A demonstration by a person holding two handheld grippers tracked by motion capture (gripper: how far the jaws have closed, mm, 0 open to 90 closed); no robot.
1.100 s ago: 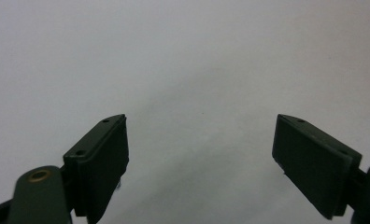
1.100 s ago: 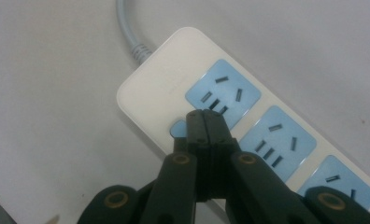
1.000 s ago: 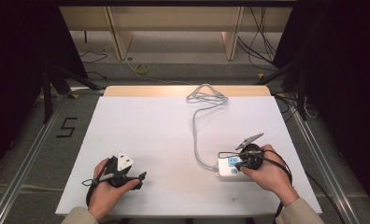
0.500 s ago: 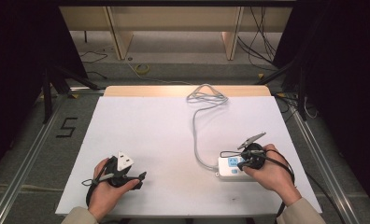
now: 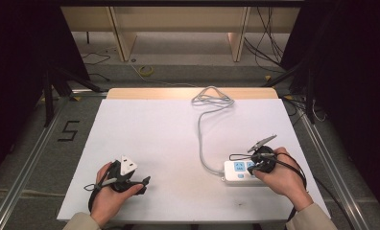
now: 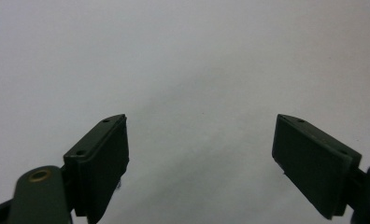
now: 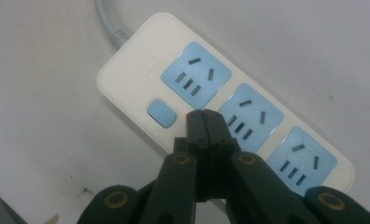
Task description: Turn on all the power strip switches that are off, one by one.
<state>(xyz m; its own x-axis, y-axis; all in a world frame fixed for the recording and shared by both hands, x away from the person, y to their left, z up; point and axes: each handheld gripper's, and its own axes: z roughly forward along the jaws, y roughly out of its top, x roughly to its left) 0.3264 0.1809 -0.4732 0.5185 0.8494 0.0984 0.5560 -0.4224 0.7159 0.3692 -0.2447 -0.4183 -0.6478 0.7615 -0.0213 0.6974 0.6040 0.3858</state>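
On the power strip [image 7: 220,102] rest the closed right tongs [image 7: 205,116]; left tongs [image 6: 199,154] gape, no legible writing.

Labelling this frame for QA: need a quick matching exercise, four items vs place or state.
Items:
1. left gripper
2. right gripper
3. power strip
4. grey cord

States:
A. jaws shut, tips over the strip
B. coiled at the table's far edge
C. jaws wide open over bare white table
D. white, three blue sockets, one blue button

Pairs: 1-C, 2-A, 3-D, 4-B
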